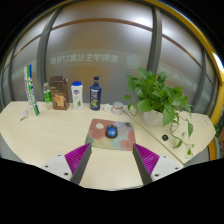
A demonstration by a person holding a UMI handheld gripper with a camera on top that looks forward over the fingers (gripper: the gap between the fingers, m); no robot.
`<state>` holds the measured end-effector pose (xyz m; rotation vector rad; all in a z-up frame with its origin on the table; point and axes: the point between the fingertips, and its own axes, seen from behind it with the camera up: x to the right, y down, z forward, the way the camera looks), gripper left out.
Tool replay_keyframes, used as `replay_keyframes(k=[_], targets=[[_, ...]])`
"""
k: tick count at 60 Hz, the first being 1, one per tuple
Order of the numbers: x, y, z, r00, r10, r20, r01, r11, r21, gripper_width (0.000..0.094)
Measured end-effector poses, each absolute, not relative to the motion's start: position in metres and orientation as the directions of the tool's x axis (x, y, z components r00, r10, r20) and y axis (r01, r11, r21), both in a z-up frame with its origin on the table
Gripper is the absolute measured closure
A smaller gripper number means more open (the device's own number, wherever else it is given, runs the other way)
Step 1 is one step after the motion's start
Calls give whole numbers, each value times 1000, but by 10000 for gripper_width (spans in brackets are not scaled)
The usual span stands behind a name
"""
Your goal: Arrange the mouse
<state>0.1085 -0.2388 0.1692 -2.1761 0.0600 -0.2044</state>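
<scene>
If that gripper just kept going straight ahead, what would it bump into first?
Probably the small blue mouse on the patterned square mouse mat, just ahead of the gripper's open jaws; depth is hard to judge.

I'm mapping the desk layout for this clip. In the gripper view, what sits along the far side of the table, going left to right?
Green-and-white tube → brown box → white bottle → dark blue bottle → leafy green potted plant. Nearer, beyond the open gripper, a small blue mouse lies on a patterned mouse mat.
</scene>
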Motion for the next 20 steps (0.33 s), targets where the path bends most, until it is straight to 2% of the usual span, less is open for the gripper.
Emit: replay_keyframes(k=[20], targets=[[108, -269, 178, 984, -132, 124, 26, -577, -816, 83]])
